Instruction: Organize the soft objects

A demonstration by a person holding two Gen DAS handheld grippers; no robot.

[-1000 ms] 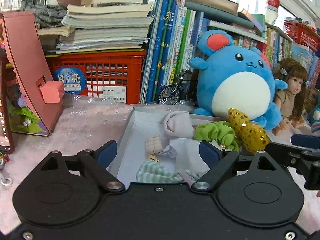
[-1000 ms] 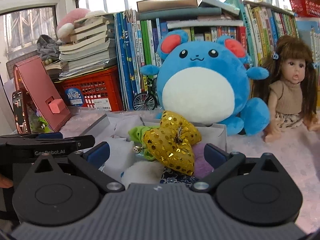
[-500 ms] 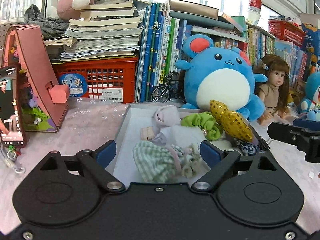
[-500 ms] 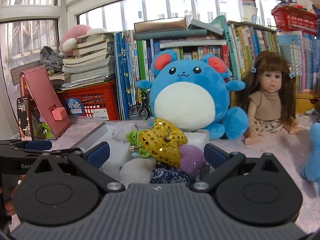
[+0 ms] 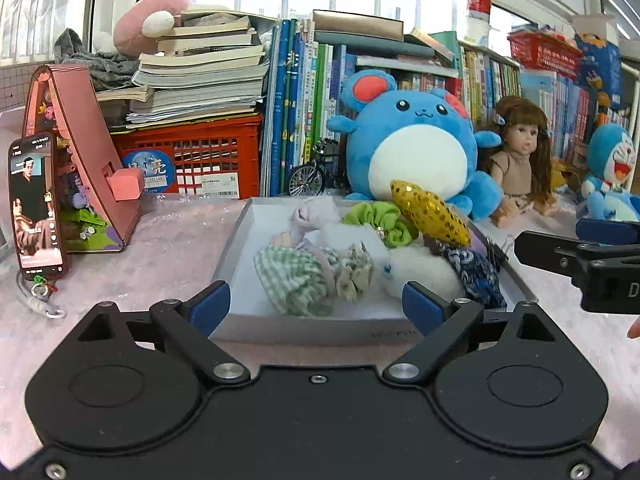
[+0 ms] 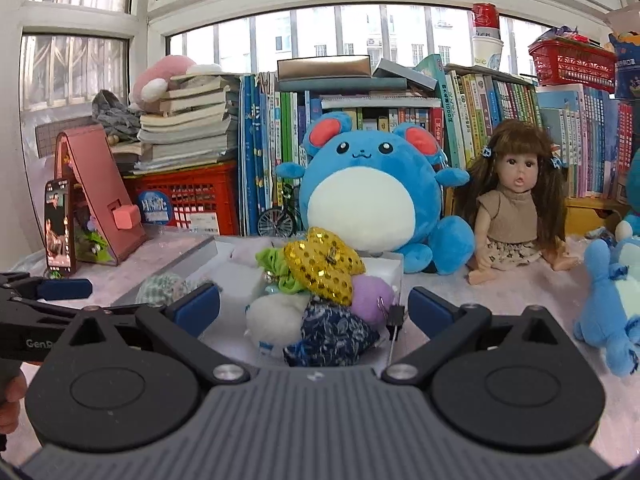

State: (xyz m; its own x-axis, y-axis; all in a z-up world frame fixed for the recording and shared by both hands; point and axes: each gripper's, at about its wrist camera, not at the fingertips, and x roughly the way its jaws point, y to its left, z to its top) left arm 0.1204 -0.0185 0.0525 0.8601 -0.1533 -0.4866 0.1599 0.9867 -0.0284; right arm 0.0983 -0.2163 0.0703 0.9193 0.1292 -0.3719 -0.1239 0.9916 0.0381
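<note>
A shallow grey box (image 5: 304, 330) on the pink table cover holds several soft things: a green checked pouch (image 5: 292, 276), a white plush ball (image 5: 420, 268), a navy patterned pouch (image 6: 328, 332), a gold sequin star (image 6: 320, 266), a green scrunchie (image 5: 380, 220), a lilac cloth (image 5: 316, 216) and a purple pom (image 6: 372, 296). My left gripper (image 5: 316, 306) hovers at the box's near edge, open, gripping nothing. My right gripper (image 6: 314, 308) stands open at the box's right near corner, its pads clear of the pouches.
Behind the box sit a big blue plush (image 5: 412, 148), a doll (image 5: 520, 156) and a toy bicycle (image 5: 308, 176). At the left are a phone (image 5: 36, 204), a pink stand (image 5: 84, 152) and a red crate (image 5: 200, 156) under books. A blue plush cat (image 6: 612, 308) lies at the right.
Both grippers have drawn back from the box, so its near edge and more of the table now show. The soft things have stayed in the box.
</note>
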